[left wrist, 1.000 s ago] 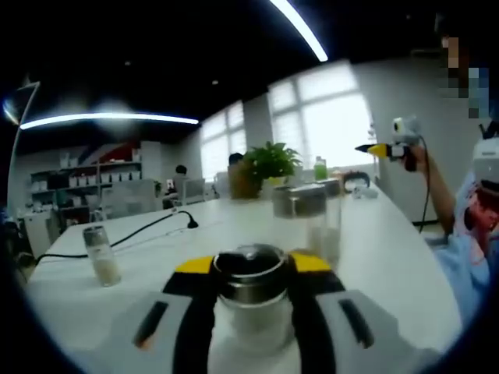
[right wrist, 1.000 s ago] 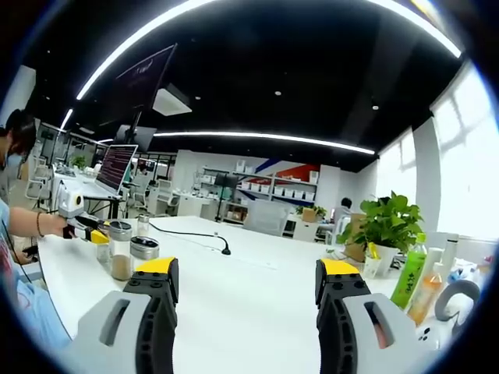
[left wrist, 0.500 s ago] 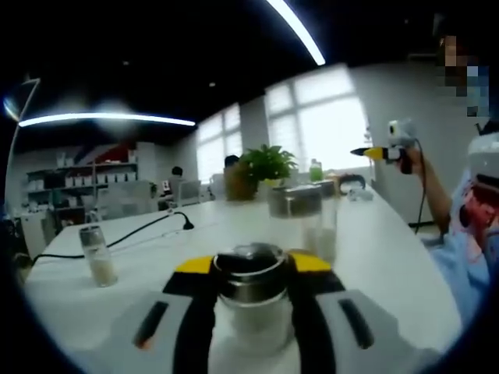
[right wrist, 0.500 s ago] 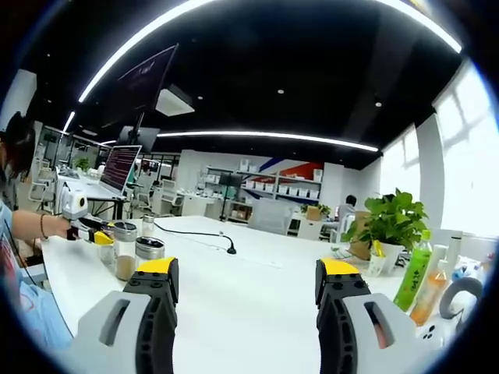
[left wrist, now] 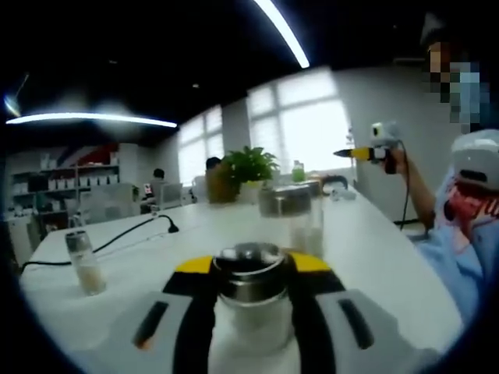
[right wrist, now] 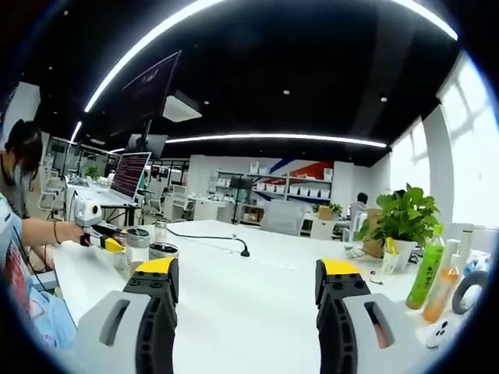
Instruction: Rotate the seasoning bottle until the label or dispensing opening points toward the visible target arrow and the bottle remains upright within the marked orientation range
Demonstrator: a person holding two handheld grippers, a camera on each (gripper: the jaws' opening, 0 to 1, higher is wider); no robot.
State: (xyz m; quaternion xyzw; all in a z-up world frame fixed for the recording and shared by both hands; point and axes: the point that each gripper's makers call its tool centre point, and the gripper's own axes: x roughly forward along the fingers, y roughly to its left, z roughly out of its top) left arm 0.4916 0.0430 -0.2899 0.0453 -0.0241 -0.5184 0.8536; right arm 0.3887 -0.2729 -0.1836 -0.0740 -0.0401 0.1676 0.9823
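In the left gripper view, my left gripper (left wrist: 251, 266) is shut on a short glass seasoning bottle (left wrist: 253, 312) with a steel lid, which stands upright on the white table (left wrist: 366, 265). A second steel-lidded bottle (left wrist: 291, 222) stands just beyond it. My right gripper (left wrist: 348, 153) shows at the upper right in a person's hand, high above the table. In the right gripper view, my right gripper (right wrist: 249, 284) is open with nothing between its jaws. At the far left of that view is my left gripper (right wrist: 105, 238), beside two steel-lidded bottles (right wrist: 140, 245). No arrow mark is visible.
A small shaker (left wrist: 81, 261) stands at the left, near a black cable (left wrist: 129, 231). A potted plant (left wrist: 245, 167) stands at the table's far end. In the right gripper view, green drink bottles (right wrist: 431, 273) and the plant (right wrist: 405, 222) are at the right. The person's sleeve (left wrist: 460, 257) is at the table's right edge.
Both views have shifted with the hands, so the table's things sit further left in the left gripper view. The left gripper's hold on the bottle is unchanged, and the right stays open.
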